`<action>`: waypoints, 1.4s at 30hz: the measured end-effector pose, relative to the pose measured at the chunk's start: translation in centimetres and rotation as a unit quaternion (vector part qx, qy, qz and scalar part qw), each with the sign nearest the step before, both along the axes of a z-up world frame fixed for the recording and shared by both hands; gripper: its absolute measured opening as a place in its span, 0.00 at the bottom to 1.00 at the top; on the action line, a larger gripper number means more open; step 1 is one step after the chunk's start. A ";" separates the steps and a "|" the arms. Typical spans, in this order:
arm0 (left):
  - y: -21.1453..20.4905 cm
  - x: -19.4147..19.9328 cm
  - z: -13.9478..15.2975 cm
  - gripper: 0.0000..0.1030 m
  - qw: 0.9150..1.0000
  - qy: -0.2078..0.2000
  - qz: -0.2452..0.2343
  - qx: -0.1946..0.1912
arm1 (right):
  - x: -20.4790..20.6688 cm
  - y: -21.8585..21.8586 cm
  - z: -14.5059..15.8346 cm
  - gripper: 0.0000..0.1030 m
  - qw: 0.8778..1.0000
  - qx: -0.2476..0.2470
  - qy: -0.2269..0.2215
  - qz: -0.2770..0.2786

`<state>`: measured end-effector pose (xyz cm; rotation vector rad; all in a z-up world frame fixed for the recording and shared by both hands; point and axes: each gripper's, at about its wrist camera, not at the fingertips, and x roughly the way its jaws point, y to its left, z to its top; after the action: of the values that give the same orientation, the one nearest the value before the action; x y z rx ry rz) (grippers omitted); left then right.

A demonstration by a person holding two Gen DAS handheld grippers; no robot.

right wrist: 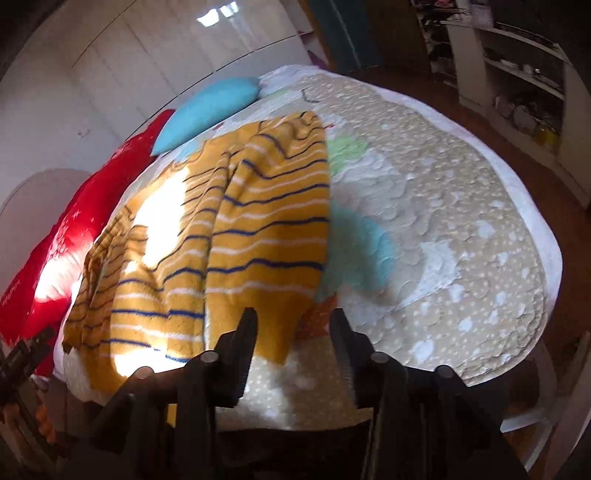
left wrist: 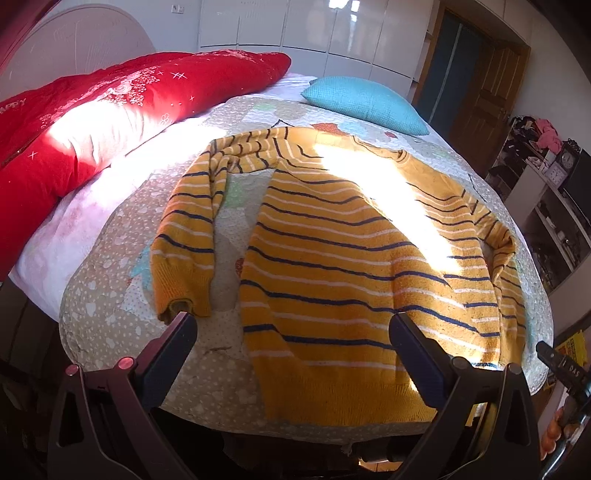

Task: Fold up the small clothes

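A mustard-yellow sweater (left wrist: 332, 266) with navy and white stripes lies flat on the patterned quilt (left wrist: 110, 295) of a bed, hem towards me. One sleeve (left wrist: 184, 240) lies straight beside the body, its cuff just ahead of a left fingertip (left wrist: 183, 325). My left gripper (left wrist: 291, 328) hangs open and wide above the hem, holding nothing. In the right wrist view the sweater (right wrist: 221, 229) shows from its other side, with the other sleeve (right wrist: 273, 236) running down towards me. My right gripper (right wrist: 293, 321) is open, and the sleeve's end lies just in front of its jaws, not pinched.
A red duvet (left wrist: 92, 122) is bunched along the bed's far left and a turquoise pillow (left wrist: 365, 99) lies at the head. White wardrobes (left wrist: 295, 26) stand behind. Cluttered shelves (left wrist: 546, 192) line the right side. Bare quilt (right wrist: 443, 240) spreads to the right of the sweater.
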<state>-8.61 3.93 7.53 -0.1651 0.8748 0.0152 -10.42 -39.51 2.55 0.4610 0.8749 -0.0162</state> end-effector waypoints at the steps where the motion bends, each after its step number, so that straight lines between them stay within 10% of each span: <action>1: -0.4 0.1 -0.1 1.00 1.000 0.002 -0.005 0.002 | 0.5 -0.5 -0.3 0.51 1.000 0.001 0.003 -0.009; 5: -1.3 0.1 0.1 1.00 1.000 0.003 -0.016 0.005 | 3.2 0.5 -2.1 0.50 1.000 0.013 0.019 0.011; 8: -1.6 0.0 0.4 1.00 1.000 0.001 -0.022 0.007 | 4.2 1.7 -2.4 0.07 1.000 0.014 0.011 0.025; 10: -1.6 -0.1 0.7 1.00 1.000 -0.002 -0.024 0.008 | 4.2 0.5 -2.0 0.07 0.999 0.038 0.011 0.028; 18: -1.4 0.2 0.5 1.00 1.000 -0.005 -0.016 0.004 | 3.1 -11.2 1.0 0.17 0.976 -0.131 0.059 -0.163; 22: -2.2 0.3 0.2 1.00 1.000 -0.001 -0.028 0.011 | 1.0 -12.8 2.8 0.27 0.977 -0.073 0.007 -0.201; 29: -2.8 0.2 0.3 1.00 0.999 -0.005 -0.037 0.011 | -1.1 -7.7 -0.4 0.42 0.977 0.183 -0.051 -0.095; 35: -2.9 0.0 0.0 1.00 0.999 -0.004 -0.038 0.012 | 0.9 -5.3 -4.2 0.45 0.966 0.224 -0.013 -0.125; 42: -1.9 -0.1 -0.6 1.00 1.000 0.002 -0.028 -0.003 | -0.1 -9.2 -5.5 0.46 0.926 0.281 -0.053 -0.246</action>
<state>-8.69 2.07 6.94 -0.1464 0.8829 -0.0399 -10.53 -48.69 -2.94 1.2042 0.6286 -0.2028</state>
